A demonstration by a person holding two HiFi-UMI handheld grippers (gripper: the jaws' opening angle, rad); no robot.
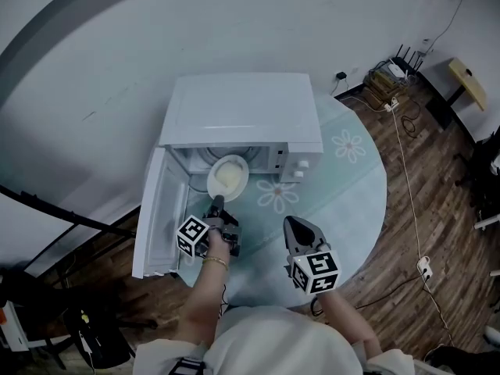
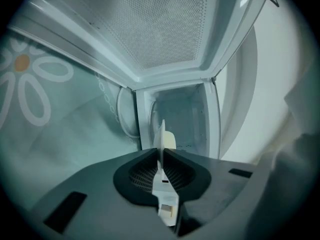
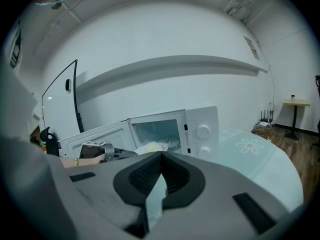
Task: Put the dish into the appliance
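Note:
A white microwave point(image 1: 242, 108) stands on the round table point(image 1: 355, 201) with its door point(image 1: 152, 221) swung open to the left. A cream dish point(image 1: 228, 176) sits at the mouth of the cavity, partly inside. My left gripper point(image 1: 218, 204) is shut on the dish's near rim. In the left gripper view the dish point(image 2: 161, 136) shows edge-on between the pads, with the cavity point(image 2: 182, 116) beyond it. My right gripper point(image 1: 295, 226) hangs over the table in front of the control panel, shut and holding nothing. The right gripper view shows the microwave point(image 3: 200, 129) and the dish point(image 3: 150, 147).
The tabletop has daisy prints point(image 1: 348, 144). Cables and a router point(image 1: 394, 73) lie on the wooden floor at the right, near a small wooden table point(image 1: 467, 80). A black stand point(image 1: 55, 209) is at the left, beside the open door.

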